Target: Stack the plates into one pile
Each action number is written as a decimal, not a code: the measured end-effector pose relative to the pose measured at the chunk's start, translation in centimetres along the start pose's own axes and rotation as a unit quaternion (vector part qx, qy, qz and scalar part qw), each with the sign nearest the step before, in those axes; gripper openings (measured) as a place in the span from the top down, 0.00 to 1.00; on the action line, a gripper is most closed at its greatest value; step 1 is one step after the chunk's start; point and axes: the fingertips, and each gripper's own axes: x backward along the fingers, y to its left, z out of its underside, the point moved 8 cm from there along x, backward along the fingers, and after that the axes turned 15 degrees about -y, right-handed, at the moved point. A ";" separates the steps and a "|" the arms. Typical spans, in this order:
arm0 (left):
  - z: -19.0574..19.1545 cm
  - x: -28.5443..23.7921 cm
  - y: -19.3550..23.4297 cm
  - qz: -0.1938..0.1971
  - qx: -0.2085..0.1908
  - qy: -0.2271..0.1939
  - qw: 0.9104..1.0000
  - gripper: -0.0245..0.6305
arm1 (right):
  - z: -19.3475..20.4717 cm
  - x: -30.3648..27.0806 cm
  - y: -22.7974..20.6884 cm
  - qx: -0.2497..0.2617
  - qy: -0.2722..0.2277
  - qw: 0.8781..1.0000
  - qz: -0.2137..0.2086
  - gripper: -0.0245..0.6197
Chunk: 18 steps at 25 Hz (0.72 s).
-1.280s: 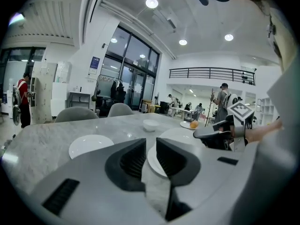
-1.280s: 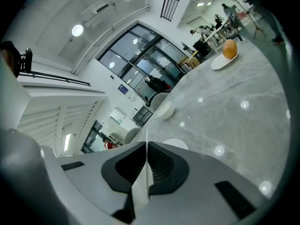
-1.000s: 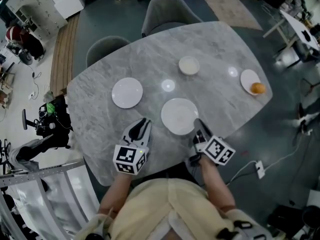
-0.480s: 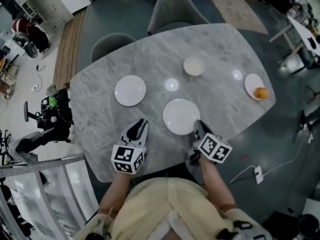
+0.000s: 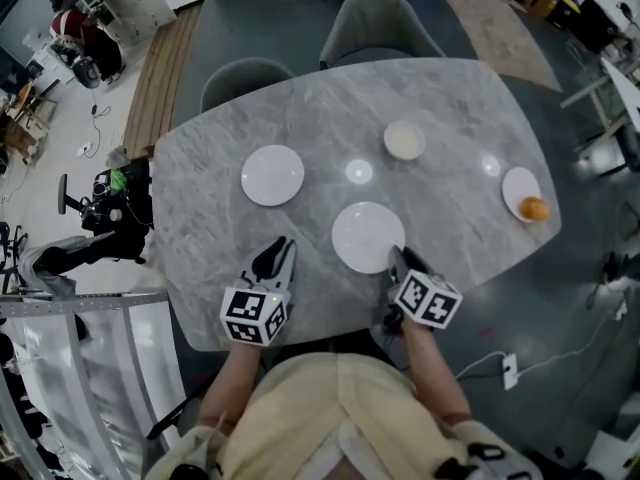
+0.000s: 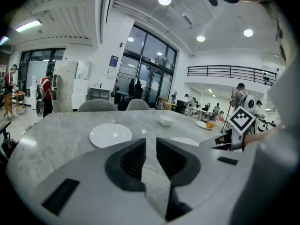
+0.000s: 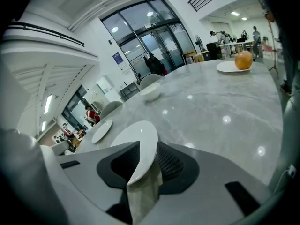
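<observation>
Left tongs (image 5: 276, 256) sit at seven o'clock of the near plate (image 5: 368, 236), jaws a narrow slit apart and empty, as before. Right tongs (image 5: 398, 259) at five o'clock were pinched tight a second ago. Now their jaws are opening, the plate's rim between them. The plate rests on the table (image 5: 450, 108). Second plate (image 5: 272, 175) lies unmoved at ten o'clock.

On 1 table (image 5: 450, 98): 3 plates (image 5: 272, 175) (image 5: 368, 236) (image 5: 512, 180), 1 bowl (image 5: 404, 140), 1 orange (image 5: 536, 208). Beside it, 2 chairs (image 5: 247, 80) (image 5: 380, 23).
</observation>
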 end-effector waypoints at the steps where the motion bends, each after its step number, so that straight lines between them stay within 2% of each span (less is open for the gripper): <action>1: 0.1 0.1 -0.1 -0.007 0.001 -0.001 1.000 0.86 | -0.1 0.0 -0.2 0.007 0.004 1.000 -0.003 0.81; 6: 0.3 0.8 -0.7 -0.039 0.006 -0.005 0.999 0.86 | -0.7 0.1 -0.8 0.083 0.021 0.996 -0.023 0.79; 10: -0.6 1.8 -0.6 -0.065 0.004 -0.017 0.998 0.86 | -2.9 0.3 0.8 0.141 0.002 0.989 -0.052 0.79; 18: -2.6 3.2 2.2 -0.119 0.006 -0.026 0.993 0.86 | -7.1 -1.4 6.5 0.162 -0.018 0.977 -0.138 0.79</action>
